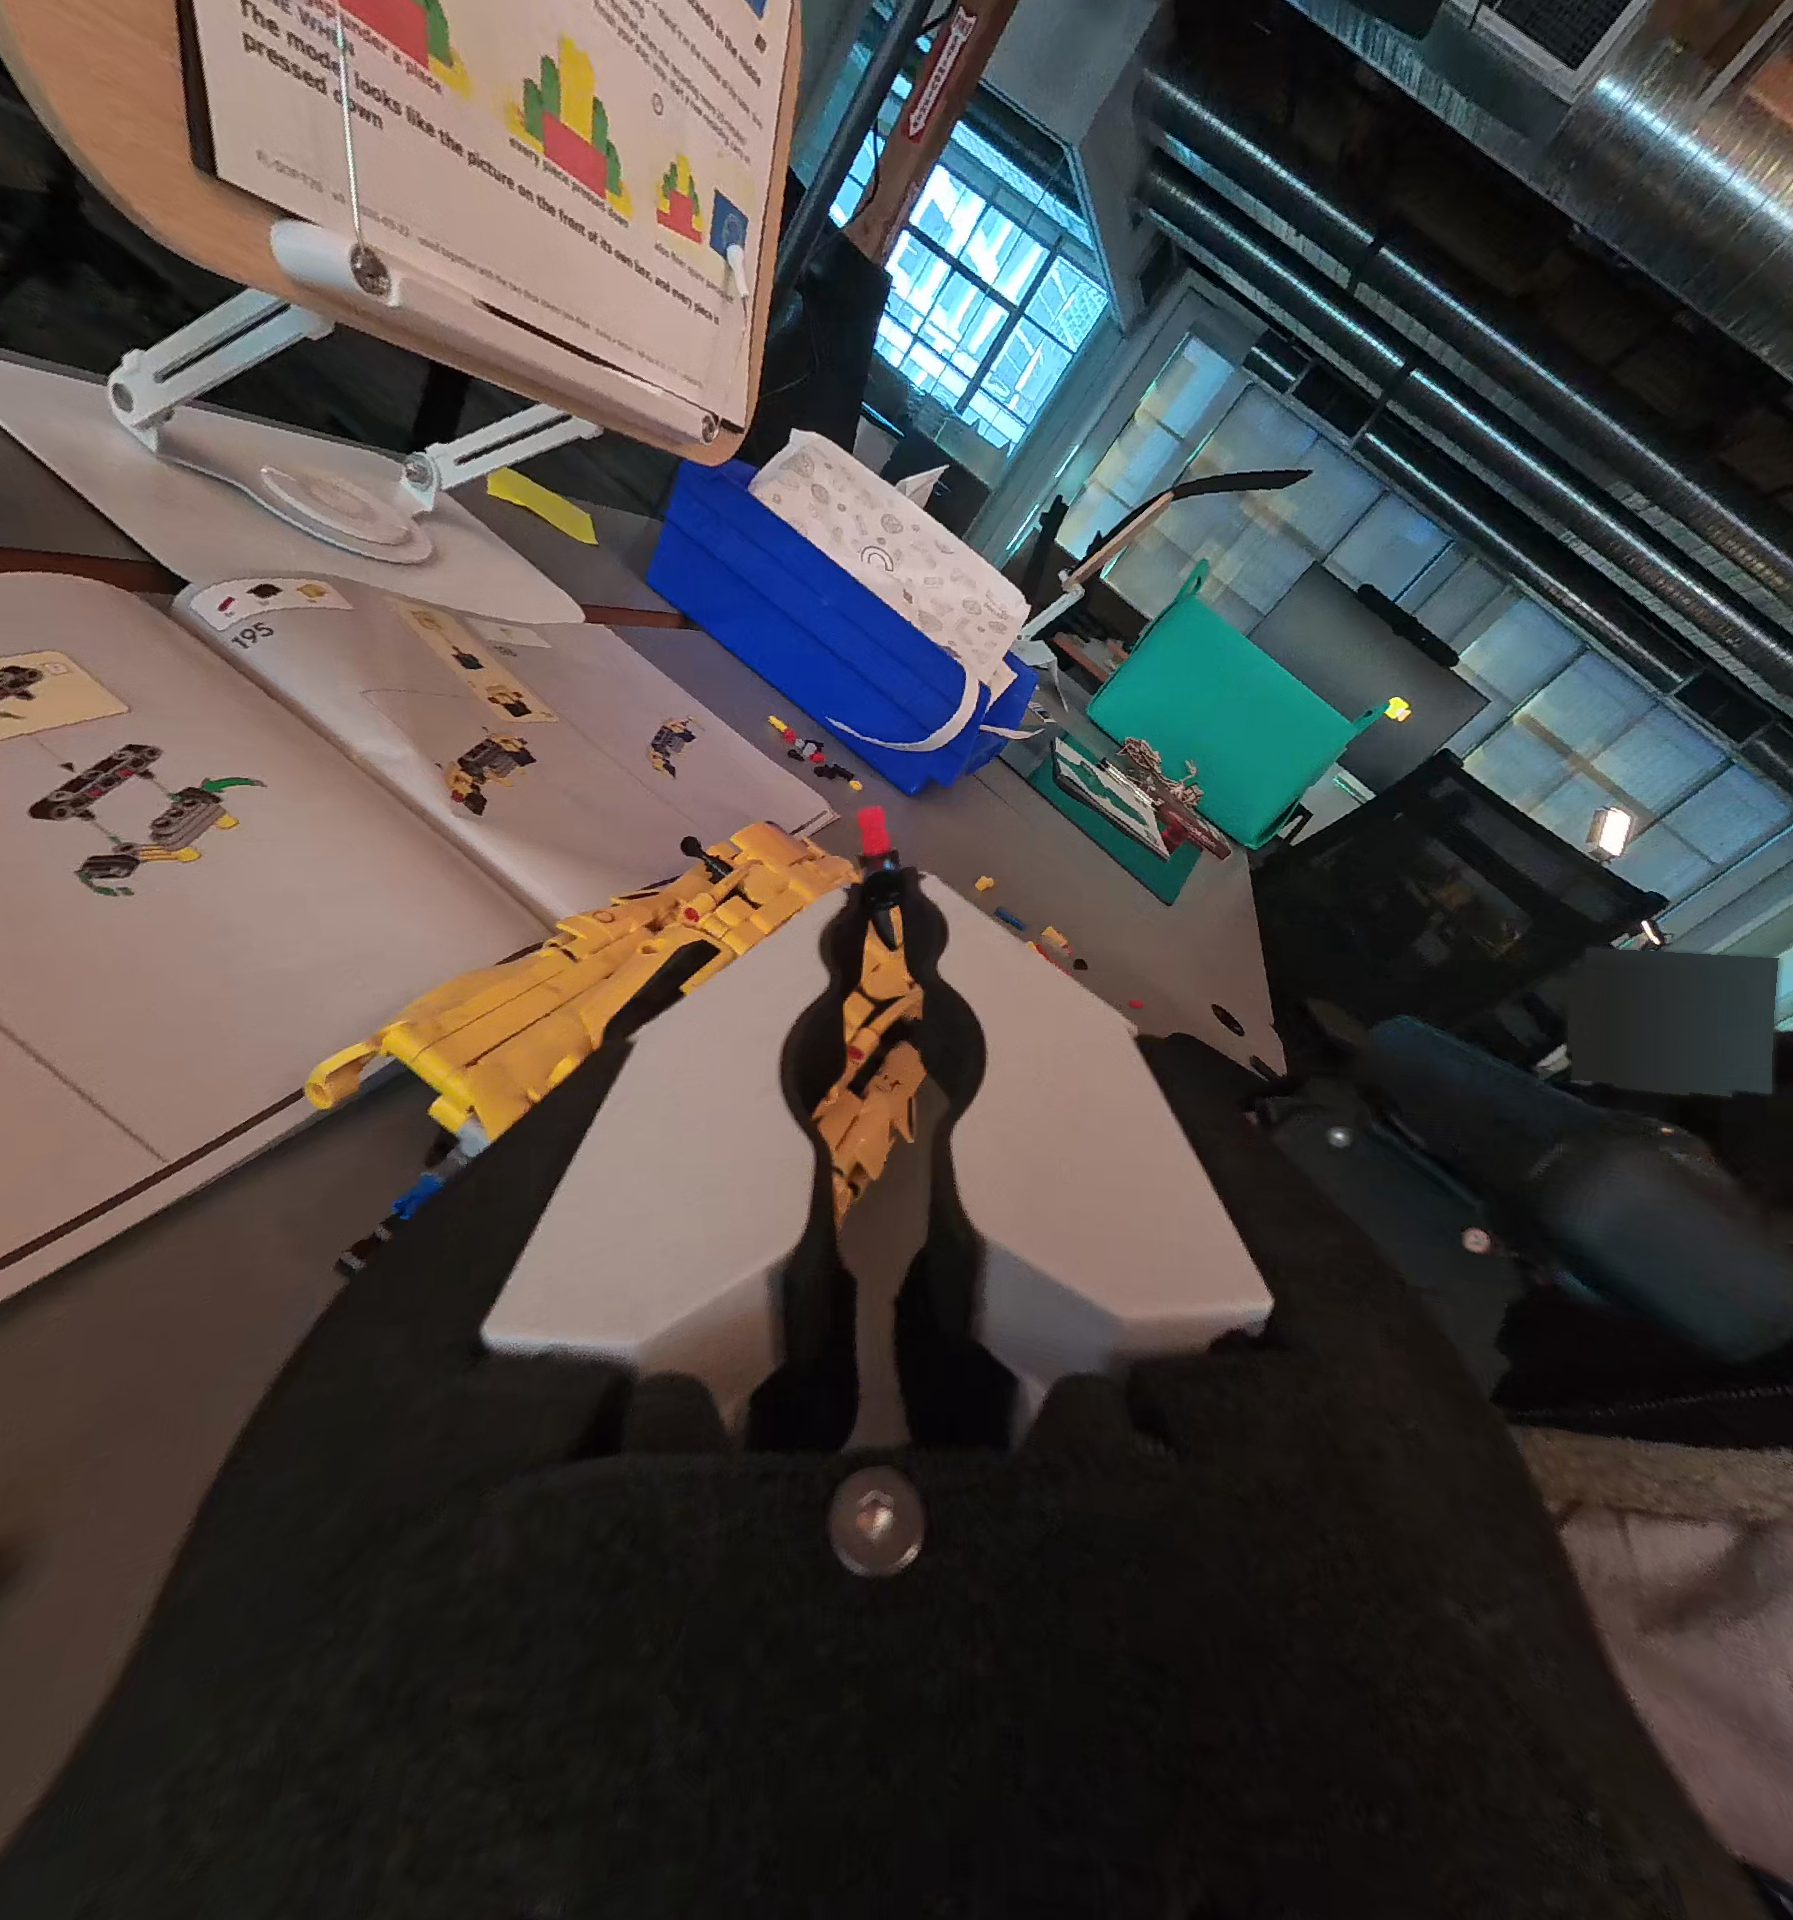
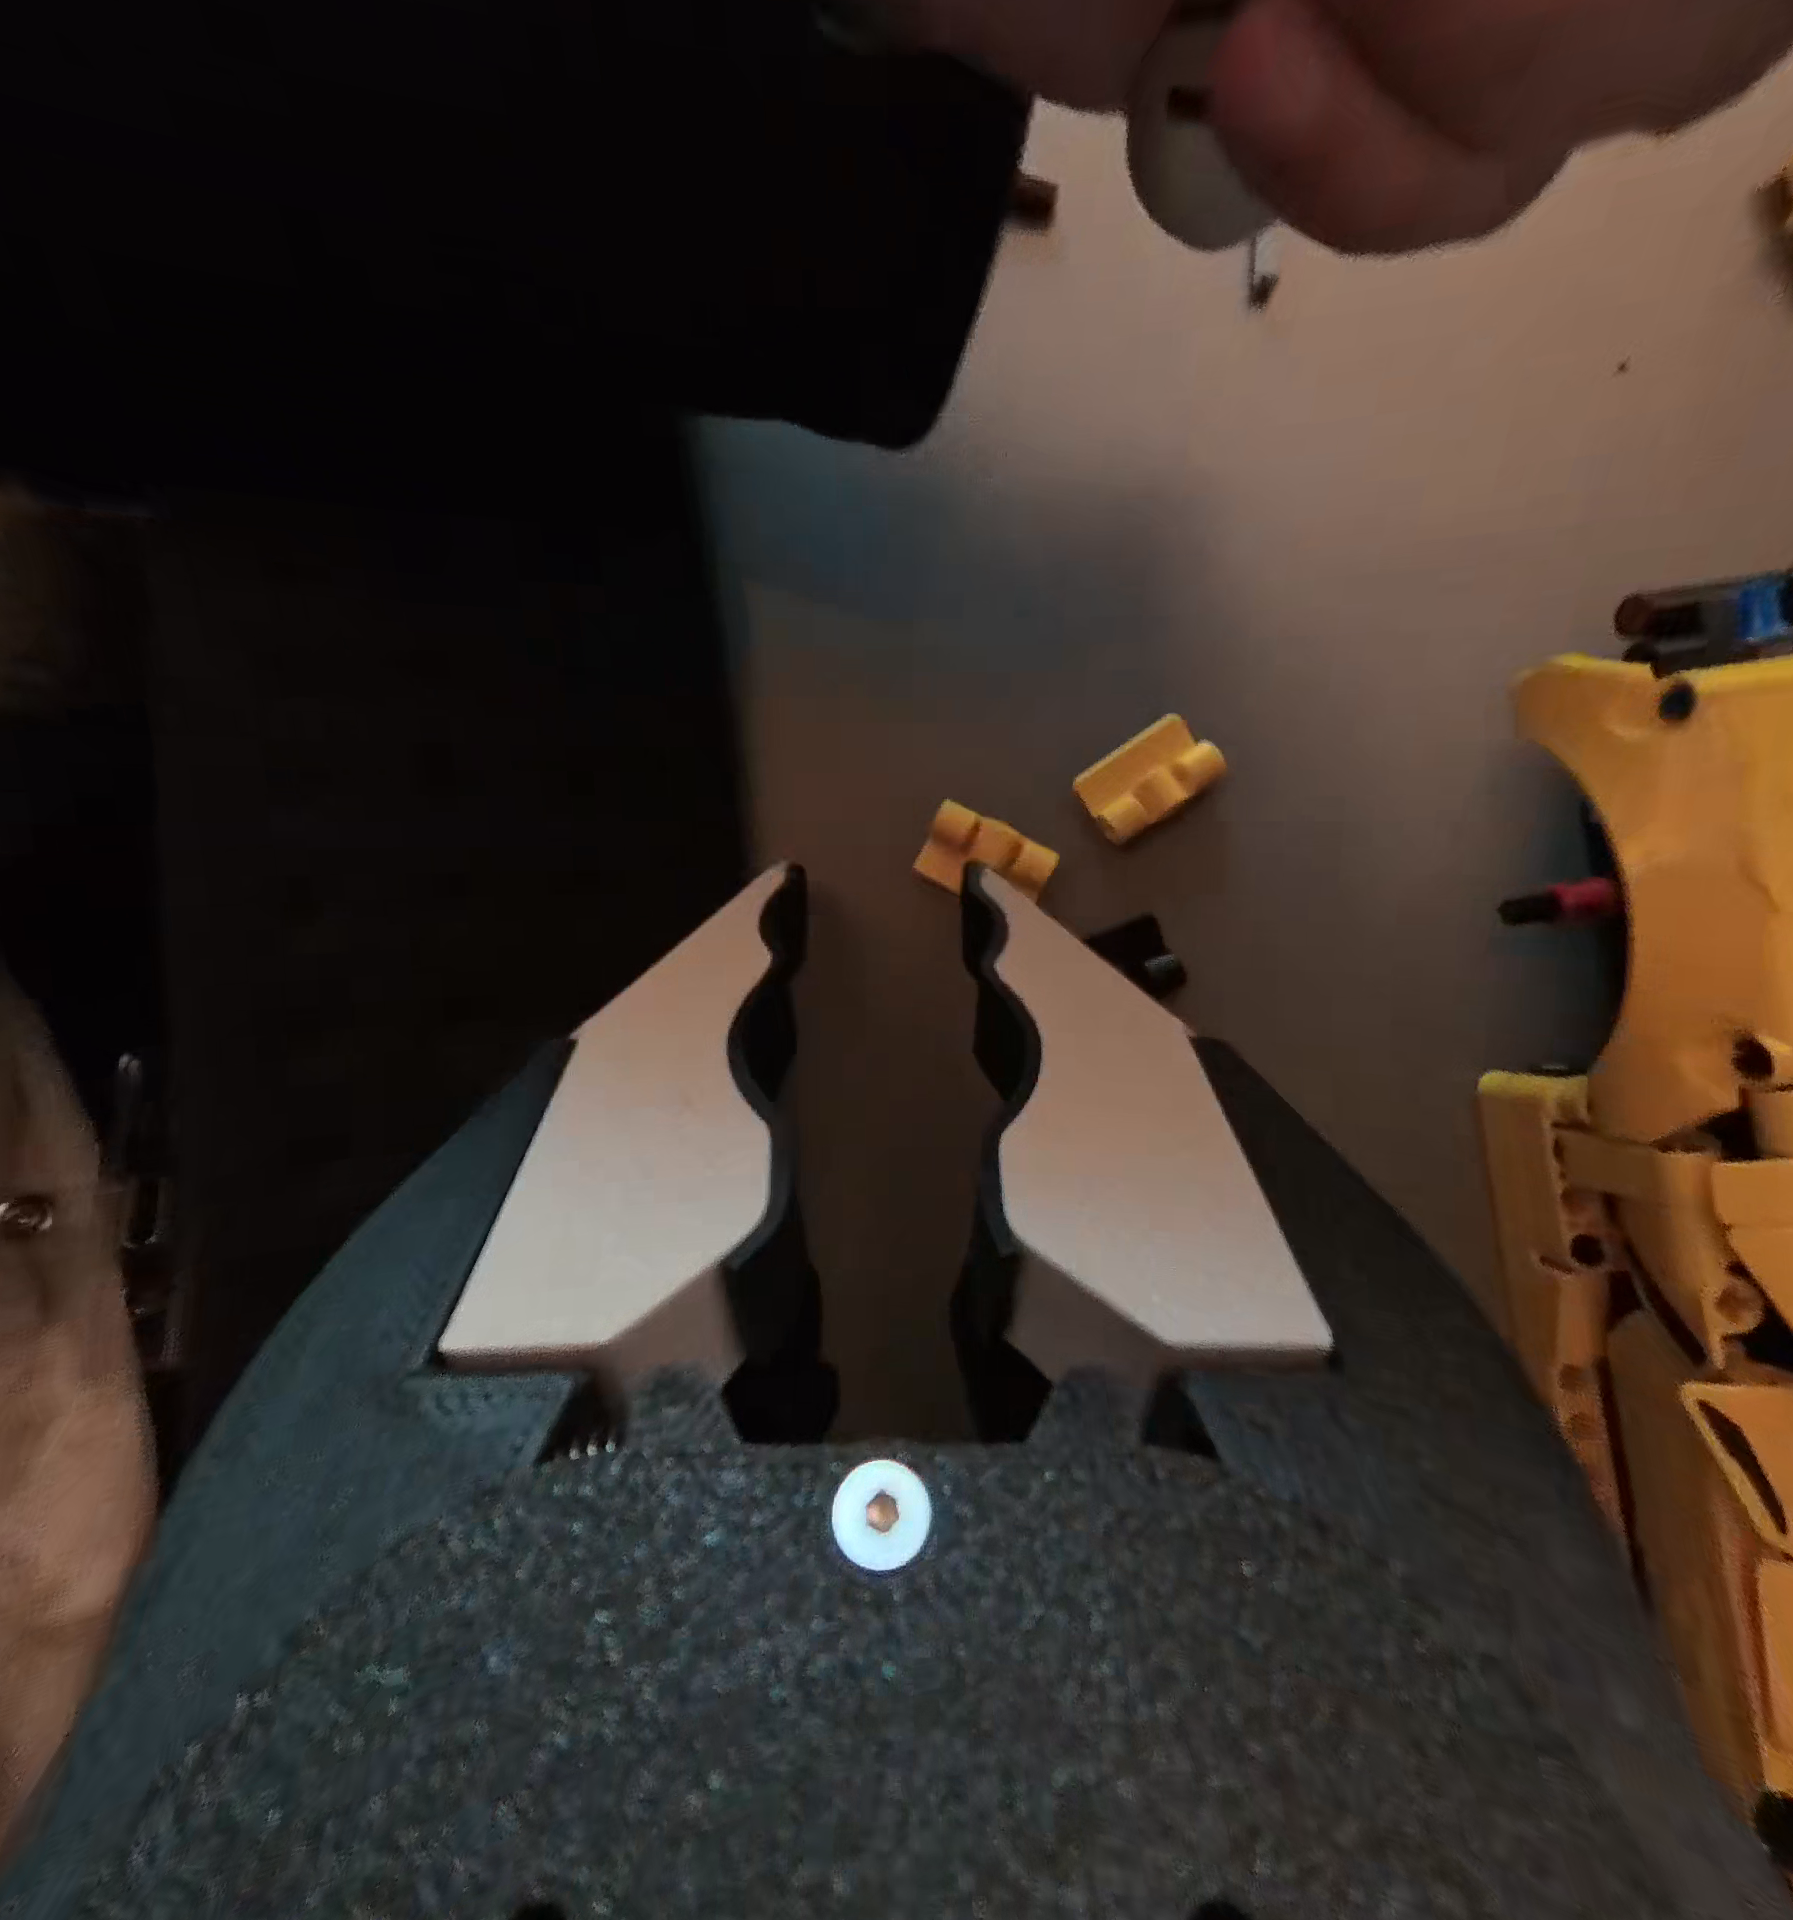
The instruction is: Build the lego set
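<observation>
In the left wrist view my left gripper (image 1: 879,896) is shut on the long yellow lego model (image 1: 601,977); yellow parts show between the jaws, and a black pin with a red end (image 1: 874,831) sticks out past the fingertips. The model lies across the open instruction booklet (image 1: 248,831). In the right wrist view my right gripper (image 2: 884,873) is open and empty, low over the grey table. A small yellow piece (image 2: 985,847) lies just past its right fingertip, another yellow piece (image 2: 1150,777) a little farther right, and a black piece (image 2: 1136,951) beside the right finger. The yellow model (image 2: 1702,1195) fills the right edge.
A tilted stand with a printed sheet (image 1: 476,156) rises at the back left. A blue bin (image 1: 830,634) with patterned paper and a green container (image 1: 1224,717) stand behind. Small loose pieces (image 1: 814,748) lie near the bin. A person's hand (image 2: 1391,104) holds a round grey thing at the top. Left tips to right tips: about 20 cm. From my right tips it is roughly 4 cm to the yellow piece (image 2: 1150,777); from my left, 15 cm.
</observation>
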